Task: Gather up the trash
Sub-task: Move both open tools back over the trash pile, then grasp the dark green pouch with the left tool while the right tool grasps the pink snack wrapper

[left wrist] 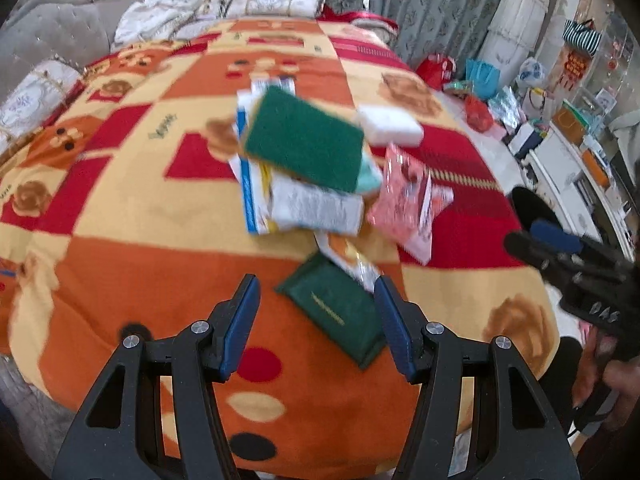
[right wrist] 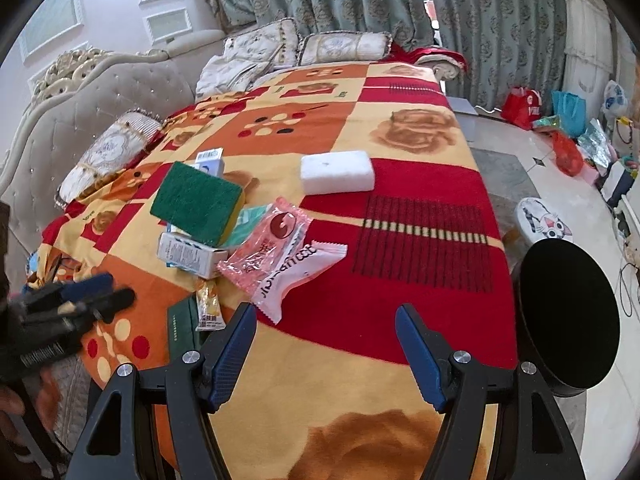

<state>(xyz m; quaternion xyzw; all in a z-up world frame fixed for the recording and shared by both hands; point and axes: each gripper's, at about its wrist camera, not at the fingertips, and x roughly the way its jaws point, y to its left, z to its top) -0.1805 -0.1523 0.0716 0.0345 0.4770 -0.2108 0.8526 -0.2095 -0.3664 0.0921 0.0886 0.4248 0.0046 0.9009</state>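
Trash lies piled on a patterned blanket (left wrist: 120, 208): a green scouring sponge (left wrist: 306, 144) on white-and-blue cartons (left wrist: 256, 200), a pink snack wrapper (left wrist: 404, 196), a small yellow sachet (left wrist: 352, 258), a dark green booklet (left wrist: 340, 312) and a white foam block (left wrist: 390, 124). My left gripper (left wrist: 316, 320) is open, its jaws on either side of the booklet's near end, above it. My right gripper (right wrist: 324, 352) is open and empty over bare blanket, just short of the pink wrapper (right wrist: 280, 256). The sponge (right wrist: 196, 204), carton (right wrist: 188, 256), sachet (right wrist: 210, 304) and foam block (right wrist: 338, 172) show ahead of it.
A black round bin (right wrist: 568, 320) stands on the floor at the bed's right side. Pillows (right wrist: 344, 48) and an upholstered headboard (right wrist: 100, 92) lie at the far end. Bags (right wrist: 568, 152) and clutter sit on the floor by the curtains (right wrist: 360, 0).
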